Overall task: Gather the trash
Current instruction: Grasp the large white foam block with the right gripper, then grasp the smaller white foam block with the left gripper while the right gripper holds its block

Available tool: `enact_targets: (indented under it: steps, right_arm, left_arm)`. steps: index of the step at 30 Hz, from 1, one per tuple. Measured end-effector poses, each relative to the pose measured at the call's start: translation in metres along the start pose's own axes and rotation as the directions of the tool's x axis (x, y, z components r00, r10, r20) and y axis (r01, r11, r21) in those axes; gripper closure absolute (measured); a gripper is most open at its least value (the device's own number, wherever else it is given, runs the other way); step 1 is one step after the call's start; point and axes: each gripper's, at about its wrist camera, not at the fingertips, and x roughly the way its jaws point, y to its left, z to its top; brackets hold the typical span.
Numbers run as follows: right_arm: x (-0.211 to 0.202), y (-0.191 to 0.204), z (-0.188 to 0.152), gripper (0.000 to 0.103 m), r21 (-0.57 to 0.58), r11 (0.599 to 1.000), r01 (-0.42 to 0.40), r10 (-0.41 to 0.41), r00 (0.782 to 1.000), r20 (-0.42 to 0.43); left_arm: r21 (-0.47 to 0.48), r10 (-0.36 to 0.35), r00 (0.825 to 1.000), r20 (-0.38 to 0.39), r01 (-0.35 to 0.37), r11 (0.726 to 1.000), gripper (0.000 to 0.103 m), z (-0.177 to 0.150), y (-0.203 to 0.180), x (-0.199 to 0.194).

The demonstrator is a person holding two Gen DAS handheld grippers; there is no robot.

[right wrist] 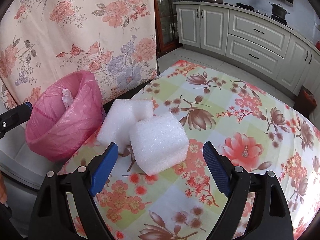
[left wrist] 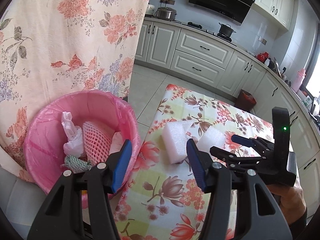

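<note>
Two white foam blocks lie on the floral tablecloth: a cube-like block [right wrist: 160,142] nearest my right gripper and a longer block [right wrist: 120,120] behind it, touching it. My right gripper [right wrist: 160,160] is open, its blue pads on either side of the cube's near end, not touching it. In the left wrist view the longer block [left wrist: 174,140] and the cube [left wrist: 212,138] lie just ahead. My left gripper [left wrist: 160,156] is open and empty between the table edge and the pink-lined bin [left wrist: 50,132]. The bin holds a pink foam net [left wrist: 96,142], crumpled white plastic [left wrist: 72,136] and a green-striped wrapper [left wrist: 77,163].
The bin [right wrist: 66,120] stands off the table's left edge, against a floral curtain [right wrist: 80,30]. The right gripper [left wrist: 244,146] shows at the right of the left wrist view. White kitchen cabinets [left wrist: 200,54] and a small dark bin [left wrist: 247,100] stand beyond the table [right wrist: 250,140].
</note>
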Motion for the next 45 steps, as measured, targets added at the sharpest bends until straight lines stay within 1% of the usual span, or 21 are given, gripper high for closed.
enact_targets:
  steps: [5,8,10,11,12,13,14,19,24,30,34,36,38,41,45]
  right_arm:
    - [0.013,0.002,0.002,0.022,-0.050,0.999,0.014,-0.015,1.000,-0.023]
    - [0.020,0.001,0.001,0.022,-0.059,0.998,0.018,-0.020,0.999,-0.034]
    - [0.023,-0.001,0.001,0.022,-0.053,0.999,0.006,-0.008,0.999,-0.042]
    - [0.025,-0.002,0.001,0.026,-0.052,0.999,-0.002,0.000,0.999,-0.048]
    - [0.027,-0.003,0.000,0.035,-0.051,0.999,-0.009,0.006,0.998,-0.057]
    - [0.029,-0.004,0.000,0.039,-0.050,0.999,-0.010,0.007,0.998,-0.065]
    - [0.030,-0.005,0.000,0.041,-0.047,0.999,-0.015,0.012,0.998,-0.063]
    - [0.027,-0.011,-0.002,0.042,-0.034,0.999,-0.010,0.008,0.998,-0.055]
    - [0.017,-0.029,-0.004,0.042,0.005,1.000,0.021,-0.021,0.999,-0.038]
    - [0.005,-0.051,-0.007,0.042,0.044,0.997,0.071,-0.070,0.997,-0.018]
    - [0.000,-0.064,-0.011,0.042,0.076,0.994,0.081,-0.080,0.997,-0.015]
    - [-0.002,-0.069,-0.011,0.042,0.087,0.993,0.082,-0.081,0.997,-0.013]
    - [-0.005,-0.073,-0.013,0.042,0.095,0.992,0.083,-0.082,0.997,-0.009]
    - [-0.007,-0.077,-0.014,0.042,0.111,0.990,0.082,-0.082,0.997,-0.006]
    - [-0.010,-0.080,-0.018,0.042,0.126,0.989,0.078,-0.079,0.997,0.000]
  left_arm:
    - [0.006,-0.001,1.000,-0.021,0.001,1.000,0.048,0.000,-0.007,0.013]
    - [0.013,-0.001,0.999,-0.034,0.001,1.000,0.048,0.000,-0.012,0.022]
    - [0.018,0.000,0.999,-0.043,0.001,1.000,0.048,0.000,-0.014,0.028]
    - [0.019,-0.001,0.999,-0.048,0.002,1.000,0.048,0.000,-0.016,0.031]
    - [0.021,-0.001,0.999,-0.053,0.002,1.000,0.048,0.000,-0.017,0.034]
    - [0.023,-0.001,0.998,-0.057,0.002,1.000,0.048,0.000,-0.019,0.037]
    - [0.024,-0.002,0.998,-0.062,0.004,1.000,0.048,0.001,-0.020,0.041]
    - [0.039,-0.008,0.996,-0.088,0.011,0.999,0.048,0.001,-0.030,0.057]
    - [0.061,-0.009,0.993,-0.116,0.016,0.998,0.048,0.000,-0.041,0.080]
    - [0.102,0.008,0.990,-0.141,0.006,0.995,0.048,-0.001,-0.058,0.108]
    - [0.123,0.045,0.988,-0.149,-0.026,0.992,0.048,0.000,-0.067,0.124]
    - [0.142,0.079,0.987,-0.142,-0.059,0.988,0.047,0.001,-0.071,0.129]
    - [0.144,0.096,0.985,-0.145,-0.075,0.987,0.047,0.004,-0.073,0.133]
    - [0.129,0.081,0.987,-0.139,-0.063,0.990,0.047,0.008,-0.073,0.132]
    - [0.129,0.094,0.987,-0.131,-0.077,0.989,0.047,0.007,-0.072,0.130]
